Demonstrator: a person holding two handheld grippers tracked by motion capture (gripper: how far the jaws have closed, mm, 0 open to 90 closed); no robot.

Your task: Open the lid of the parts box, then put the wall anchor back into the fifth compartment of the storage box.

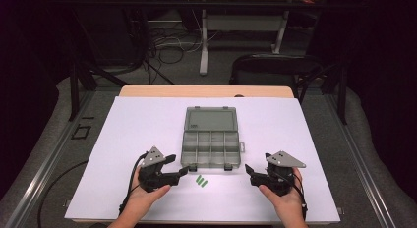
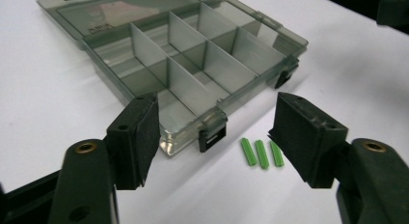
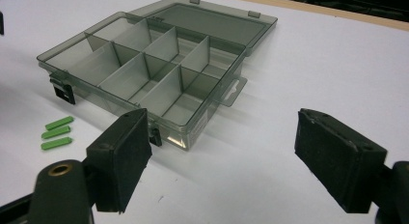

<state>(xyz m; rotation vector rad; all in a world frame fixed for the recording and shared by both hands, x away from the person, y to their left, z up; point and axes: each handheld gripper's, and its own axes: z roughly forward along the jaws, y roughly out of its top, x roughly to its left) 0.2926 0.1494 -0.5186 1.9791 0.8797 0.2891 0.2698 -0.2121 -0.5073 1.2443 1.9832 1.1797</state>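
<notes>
Scene: a person at a white tabletop (image 1: 147,125) holds a gripper in each hand, either side of an open compartment box (image 1: 211,149), seen at centre of the high view.
Green sticks: three short green sticks (image 1: 200,180) lie side by side, bare on the tabletop, just below the box's front edge in the high view, between the two grippers.
Long axis: in the left gripper view the green sticks (image 2: 262,153) run roughly up and down the frame, parallel, almost touching one another.
Left gripper: the left gripper (image 1: 179,165), lower left of centre, is the nearer one; its fingers (image 2: 137,137) stand wide apart with nothing between them, the sticks just ahead, nearer the right-hand finger.
Right gripper: the right gripper (image 1: 250,171), lower right of centre, is spread wide and holds nothing; the green sticks (image 3: 58,133) sit far at the left edge of its view.
Box edge: the black front latches (image 2: 212,137) sit close to the sticks, leaving little room on that side.
Open room: bare tabletop lies below and to both sides of the sticks.
Likely step: the left gripper seems best placed to close across one stick.
</notes>
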